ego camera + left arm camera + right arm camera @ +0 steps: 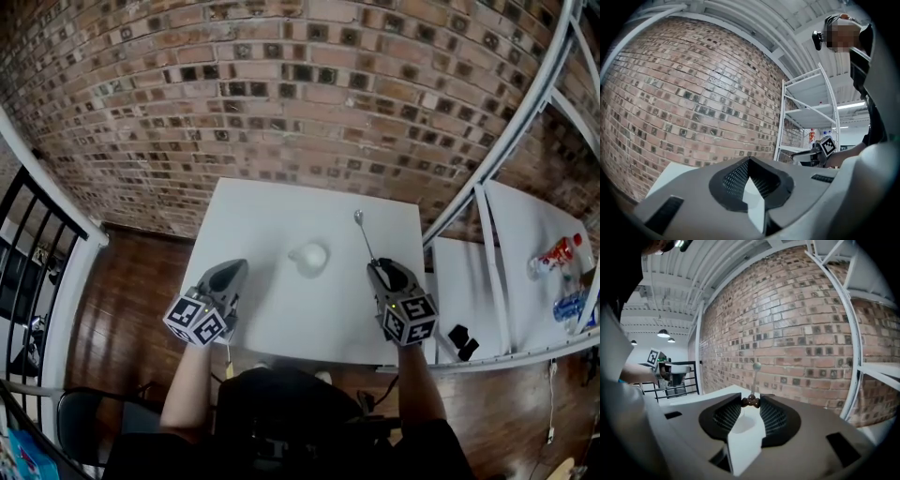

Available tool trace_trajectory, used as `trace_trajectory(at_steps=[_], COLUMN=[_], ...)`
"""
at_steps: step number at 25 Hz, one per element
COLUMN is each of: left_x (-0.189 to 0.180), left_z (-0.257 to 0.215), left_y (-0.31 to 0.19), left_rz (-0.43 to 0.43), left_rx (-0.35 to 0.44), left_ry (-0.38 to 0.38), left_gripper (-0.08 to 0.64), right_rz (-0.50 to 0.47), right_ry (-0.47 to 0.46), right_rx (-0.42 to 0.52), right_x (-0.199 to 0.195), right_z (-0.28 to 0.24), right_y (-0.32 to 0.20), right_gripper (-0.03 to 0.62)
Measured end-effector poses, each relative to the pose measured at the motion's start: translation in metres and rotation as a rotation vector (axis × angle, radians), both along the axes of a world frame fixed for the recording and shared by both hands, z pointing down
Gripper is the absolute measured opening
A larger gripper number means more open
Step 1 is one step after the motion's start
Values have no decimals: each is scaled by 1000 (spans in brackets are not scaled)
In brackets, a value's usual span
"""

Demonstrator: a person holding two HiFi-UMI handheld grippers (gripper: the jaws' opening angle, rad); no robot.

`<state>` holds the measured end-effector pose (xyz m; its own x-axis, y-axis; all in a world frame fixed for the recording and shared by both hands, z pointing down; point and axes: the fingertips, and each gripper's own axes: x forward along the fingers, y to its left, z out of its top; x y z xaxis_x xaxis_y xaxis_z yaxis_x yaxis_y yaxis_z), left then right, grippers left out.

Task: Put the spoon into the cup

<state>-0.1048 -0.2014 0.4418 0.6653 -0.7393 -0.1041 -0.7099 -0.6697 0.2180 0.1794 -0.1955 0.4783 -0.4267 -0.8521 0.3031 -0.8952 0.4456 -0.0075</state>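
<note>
A white cup point(309, 258) stands near the middle of the white table point(272, 211). My right gripper point(374, 265) is to the right of the cup, above the table, and is shut on the brown end of the spoon point(364, 236). The metal stem and bowl stick out past the tips toward the brick wall. In the right gripper view the spoon point(754, 380) rises from between the pinched tips of the right gripper point(751, 401). My left gripper point(236, 266) hovers left of the cup, shut and empty. The left gripper point(749, 160) faces the wall in its own view.
A brick wall point(300, 94) backs the table. To the right is a white shelf rack point(497, 234) with bottles point(558, 253) and a small black item point(461, 339). A black railing point(28, 253) runs along the left, with a chair point(84, 422) below it.
</note>
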Motion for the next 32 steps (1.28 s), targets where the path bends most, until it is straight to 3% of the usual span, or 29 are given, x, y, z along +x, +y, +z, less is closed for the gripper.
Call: trace_trajectory(at_steps=[11,26,32], left_x=[-13,-32,-29], left_z=[-8,13,25], left_y=[1,6,5], left_rz=[-38,-80,-72], left_rx=[17,-38,-64], left_ry=[1,13,14], left_gripper=[3,3,3], right_rz=[-150,-276,-289], right_ry=[7,177,236], right_rx=[-50,-350,-416], right_x=[-35,-57,-58], right_z=[6,100,128], right_y=[-8,1,3], right_gripper=[129,129,129])
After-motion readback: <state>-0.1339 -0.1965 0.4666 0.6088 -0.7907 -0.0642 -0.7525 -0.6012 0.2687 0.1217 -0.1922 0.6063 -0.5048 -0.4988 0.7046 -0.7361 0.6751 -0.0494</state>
